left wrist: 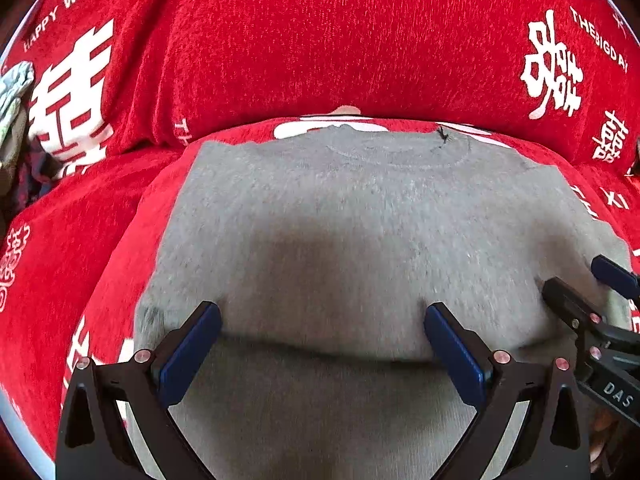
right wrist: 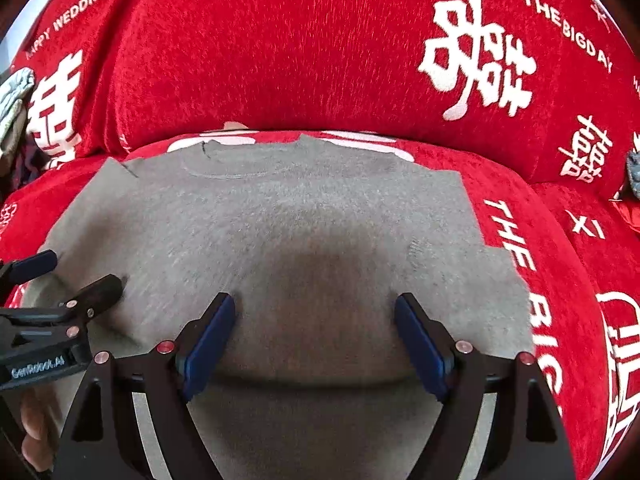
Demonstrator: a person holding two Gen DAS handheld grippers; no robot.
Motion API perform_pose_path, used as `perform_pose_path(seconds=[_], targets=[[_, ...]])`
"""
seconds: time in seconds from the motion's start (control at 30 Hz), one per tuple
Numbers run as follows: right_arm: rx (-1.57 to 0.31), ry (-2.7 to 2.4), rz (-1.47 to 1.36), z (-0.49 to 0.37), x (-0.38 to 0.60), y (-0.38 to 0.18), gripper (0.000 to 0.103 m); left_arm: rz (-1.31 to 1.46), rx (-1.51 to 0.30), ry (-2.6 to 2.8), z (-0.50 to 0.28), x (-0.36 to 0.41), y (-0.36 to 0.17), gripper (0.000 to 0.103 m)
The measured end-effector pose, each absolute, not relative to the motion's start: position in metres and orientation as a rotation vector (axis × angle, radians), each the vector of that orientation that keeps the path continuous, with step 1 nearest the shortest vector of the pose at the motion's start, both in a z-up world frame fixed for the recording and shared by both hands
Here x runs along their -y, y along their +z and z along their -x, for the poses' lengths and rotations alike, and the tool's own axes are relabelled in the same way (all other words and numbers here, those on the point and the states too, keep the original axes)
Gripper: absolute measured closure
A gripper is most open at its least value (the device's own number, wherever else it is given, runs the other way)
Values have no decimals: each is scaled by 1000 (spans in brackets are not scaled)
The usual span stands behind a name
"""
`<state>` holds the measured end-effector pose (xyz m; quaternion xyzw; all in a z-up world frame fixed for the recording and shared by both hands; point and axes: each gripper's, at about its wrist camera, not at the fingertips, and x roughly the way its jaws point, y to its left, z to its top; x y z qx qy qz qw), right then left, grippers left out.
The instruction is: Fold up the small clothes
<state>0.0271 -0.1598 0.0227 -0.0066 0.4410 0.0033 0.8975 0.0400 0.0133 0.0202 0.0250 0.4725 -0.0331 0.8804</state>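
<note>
Both claws, left (left wrist: 322, 334) and right (right wrist: 314, 322), spread wide over folded grey sweater (right wrist: 280, 232) on red sofa cover (right wrist: 260, 60), gripping nothing

- The sweater (left wrist: 360, 208) is plain heather grey, softly flecked, with a small black thread mark (left wrist: 442, 136) by the neckline.
- The sofa cover (left wrist: 320, 40) is bright red chenille, printed with large white double-happiness characters and white lettering: "HAPPY WEDDING", "THE BIG DAY", "XI".
- The left gripper (left wrist: 322, 344) has a black frame, deep blue finger pads, and small pinkish-silver rivet heads.
- The right gripper (right wrist: 314, 340) has the same colours: black frame, blue pads, pinkish rivets.
- A crumpled cloth (left wrist: 14, 92) at the far left edge is pale grey-white; beneath it sits something dark with a blue-and-red check.
</note>
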Motion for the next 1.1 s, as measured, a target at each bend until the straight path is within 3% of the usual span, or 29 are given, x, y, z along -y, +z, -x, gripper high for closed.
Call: perform_pose_path(seconds=[0.17,0.57,1.1], targets=[[-948,52,23,14,163,16,19,-19,-1011,-77,-2,-22,10,1],[-808,86,101,117,173,22,19,-13,-901,-76,102,-33,9,1],[-883,210,283,202,192,19,19,-97,-1008,-146,161,-51,-2,1]])
